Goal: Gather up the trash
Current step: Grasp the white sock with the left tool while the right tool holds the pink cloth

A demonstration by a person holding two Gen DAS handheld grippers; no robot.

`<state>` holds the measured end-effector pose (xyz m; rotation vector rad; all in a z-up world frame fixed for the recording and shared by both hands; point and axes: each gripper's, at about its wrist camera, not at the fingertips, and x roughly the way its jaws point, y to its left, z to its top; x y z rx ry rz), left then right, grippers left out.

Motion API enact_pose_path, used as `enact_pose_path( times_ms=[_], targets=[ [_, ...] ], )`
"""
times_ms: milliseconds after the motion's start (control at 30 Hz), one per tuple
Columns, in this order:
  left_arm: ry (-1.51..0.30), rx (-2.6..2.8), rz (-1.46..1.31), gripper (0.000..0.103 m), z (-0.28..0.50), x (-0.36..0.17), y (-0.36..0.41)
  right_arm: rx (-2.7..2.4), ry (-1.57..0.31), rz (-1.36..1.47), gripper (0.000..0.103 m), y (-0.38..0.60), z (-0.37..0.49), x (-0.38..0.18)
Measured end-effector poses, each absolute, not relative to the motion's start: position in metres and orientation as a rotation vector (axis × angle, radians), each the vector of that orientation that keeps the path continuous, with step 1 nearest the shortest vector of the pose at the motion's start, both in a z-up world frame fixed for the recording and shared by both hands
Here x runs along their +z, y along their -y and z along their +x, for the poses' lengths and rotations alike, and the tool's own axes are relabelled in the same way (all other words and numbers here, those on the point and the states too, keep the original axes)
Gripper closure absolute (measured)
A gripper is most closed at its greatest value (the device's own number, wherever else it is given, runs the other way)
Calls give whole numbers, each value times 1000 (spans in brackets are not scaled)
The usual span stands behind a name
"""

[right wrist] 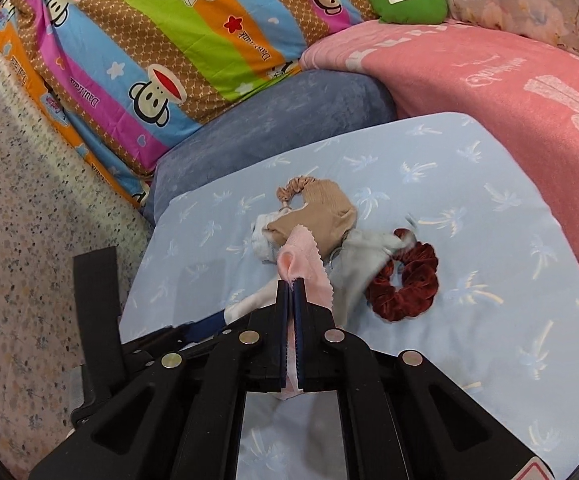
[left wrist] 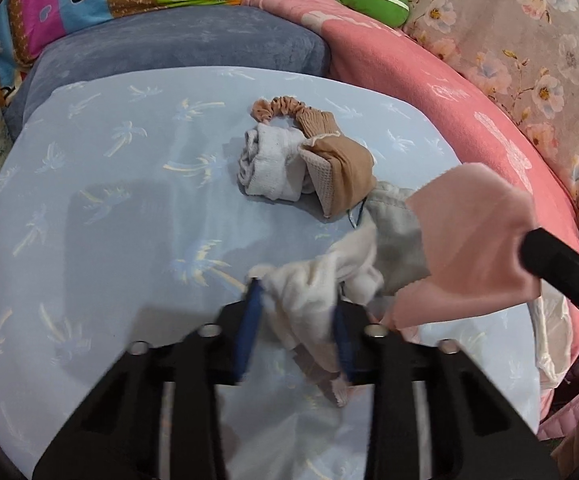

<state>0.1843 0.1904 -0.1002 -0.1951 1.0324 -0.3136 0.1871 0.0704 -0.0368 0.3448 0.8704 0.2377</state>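
On a light blue palm-print cushion (left wrist: 109, 200) lies a heap of cloth scraps: a white rolled sock (left wrist: 269, 168), a tan sock (left wrist: 341, 172) with a tan scrunchie (left wrist: 285, 104), and a grey cloth (left wrist: 397, 232). My left gripper (left wrist: 295, 320) has its jaws around a cream-white cloth (left wrist: 309, 288), which fills the gap between them. My right gripper (right wrist: 292, 284) is shut on a pink cloth (right wrist: 305, 264), which also shows in the left wrist view (left wrist: 469, 252). A dark red velvet scrunchie (right wrist: 405, 280) lies to the right of the heap.
A blue-grey cushion (right wrist: 273, 120) sits behind the light blue one. A pink blanket (right wrist: 489, 92) lies at the right, a striped cartoon pillow (right wrist: 149, 52) and a green cushion (right wrist: 405, 0) at the back. A speckled sheet (right wrist: 29, 240) is at the left.
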Motion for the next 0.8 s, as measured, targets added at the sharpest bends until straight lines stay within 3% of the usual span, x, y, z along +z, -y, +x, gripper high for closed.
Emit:
enact_pose_path(
  times_ms=[133,800],
  targets=[
    [-1002,-316,-223,87,178,-86,-191,228,-829,345,100,-60,180,-21],
    [-785,-458,-91,87,153,21,-95,121,-612,384,100,35,119,59]
  ],
)
